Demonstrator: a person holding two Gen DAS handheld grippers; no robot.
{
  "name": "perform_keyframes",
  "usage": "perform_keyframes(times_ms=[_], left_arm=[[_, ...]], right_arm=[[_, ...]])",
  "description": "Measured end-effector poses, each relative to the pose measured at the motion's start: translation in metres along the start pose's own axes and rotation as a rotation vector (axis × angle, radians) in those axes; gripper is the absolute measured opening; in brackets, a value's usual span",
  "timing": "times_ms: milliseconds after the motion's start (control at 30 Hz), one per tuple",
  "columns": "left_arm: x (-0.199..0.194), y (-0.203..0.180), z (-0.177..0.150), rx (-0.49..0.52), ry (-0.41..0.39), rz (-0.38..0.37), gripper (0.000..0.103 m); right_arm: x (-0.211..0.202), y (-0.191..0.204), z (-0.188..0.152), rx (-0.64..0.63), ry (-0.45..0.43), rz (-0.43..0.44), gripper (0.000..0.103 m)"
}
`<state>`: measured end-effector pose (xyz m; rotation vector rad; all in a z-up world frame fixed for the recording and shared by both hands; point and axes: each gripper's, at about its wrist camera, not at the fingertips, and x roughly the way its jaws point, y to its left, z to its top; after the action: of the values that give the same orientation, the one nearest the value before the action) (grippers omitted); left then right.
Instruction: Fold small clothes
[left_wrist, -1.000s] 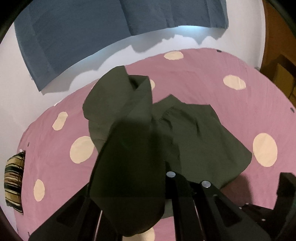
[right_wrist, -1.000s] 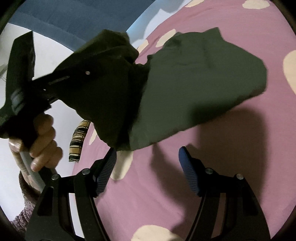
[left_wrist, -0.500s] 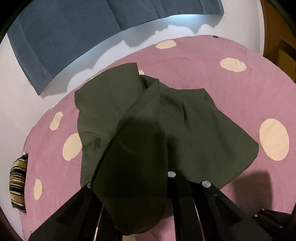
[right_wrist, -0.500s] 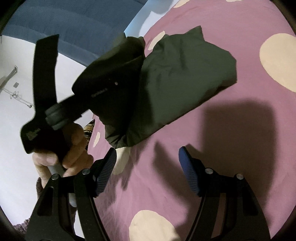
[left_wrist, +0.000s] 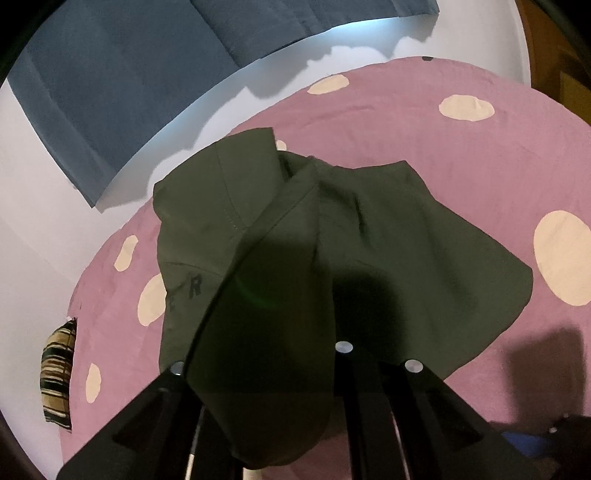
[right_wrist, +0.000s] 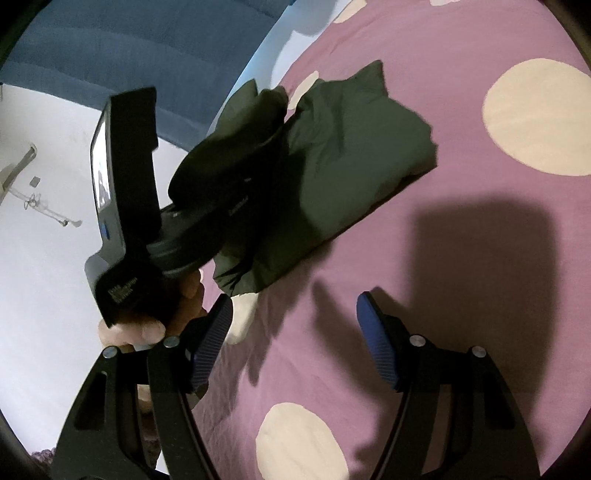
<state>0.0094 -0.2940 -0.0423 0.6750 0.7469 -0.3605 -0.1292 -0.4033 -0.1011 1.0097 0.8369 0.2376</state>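
Observation:
A dark olive green garment lies on a purple cloth with cream dots. My left gripper is shut on one part of the garment, which drapes over its fingers and hides them. In the right wrist view the garment lies partly folded, and the left gripper holds its left part, draped over the tool. My right gripper is open and empty, above the purple cloth, nearer than the garment.
A blue cloth hangs on the white wall behind the table. A striped fabric item lies at the table's left edge. A hand grips the left tool.
The left gripper has carried the held part of the garment down and over the rest, so the garment lies flatter. The right gripper has drawn back, still open.

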Motion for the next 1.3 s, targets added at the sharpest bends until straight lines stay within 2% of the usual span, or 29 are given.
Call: perform_keyframes(times_ms=[100,233,300,400,433,467,533,667,800,900,1100,1200,1300], left_arm=[[-0.004,-0.001,-0.001,0.000,-0.016,0.010,0.015],[-0.014,-0.003,-0.003,0.001,-0.065,0.003,0.029],[-0.025,-0.004,-0.004,0.001,-0.107,-0.004,0.034],[-0.046,-0.005,-0.010,0.007,-0.177,-0.018,0.048],[-0.053,-0.005,-0.013,0.005,-0.202,-0.025,0.058],[-0.062,-0.002,-0.019,0.002,-0.234,-0.031,0.063],[-0.079,0.005,-0.036,-0.007,-0.301,-0.055,0.064],[-0.093,0.026,-0.071,-0.039,-0.356,-0.078,0.070],[-0.080,0.061,-0.103,-0.126,-0.343,-0.080,0.071],[-0.062,0.082,-0.116,-0.170,-0.313,-0.063,0.073],[-0.026,0.104,-0.122,-0.221,-0.234,-0.090,0.073],[-0.014,0.108,-0.121,-0.249,-0.202,-0.125,0.073],[-0.007,0.115,-0.122,-0.293,-0.172,-0.164,0.073]], right_arm=[[-0.006,-0.004,0.000,0.021,-0.013,-0.002,0.069],[-0.018,-0.009,0.002,0.040,-0.040,-0.013,0.069],[-0.025,-0.011,0.003,0.049,-0.060,-0.022,0.070],[-0.039,-0.018,0.006,0.063,-0.081,-0.039,0.070],[-0.041,-0.020,0.006,0.068,-0.087,-0.042,0.069],[-0.044,-0.021,0.006,0.072,-0.091,-0.045,0.070],[-0.047,-0.024,0.006,0.076,-0.096,-0.053,0.069],[-0.051,-0.022,0.005,0.075,-0.097,-0.060,0.070],[-0.048,-0.012,0.009,0.055,-0.084,-0.048,0.070],[-0.043,0.002,0.018,0.036,-0.083,-0.028,0.074],[-0.014,0.045,0.066,-0.028,-0.050,0.001,0.079],[0.016,0.062,0.099,-0.060,0.001,-0.018,0.082],[0.046,0.071,0.128,-0.059,0.045,-0.072,0.082]])
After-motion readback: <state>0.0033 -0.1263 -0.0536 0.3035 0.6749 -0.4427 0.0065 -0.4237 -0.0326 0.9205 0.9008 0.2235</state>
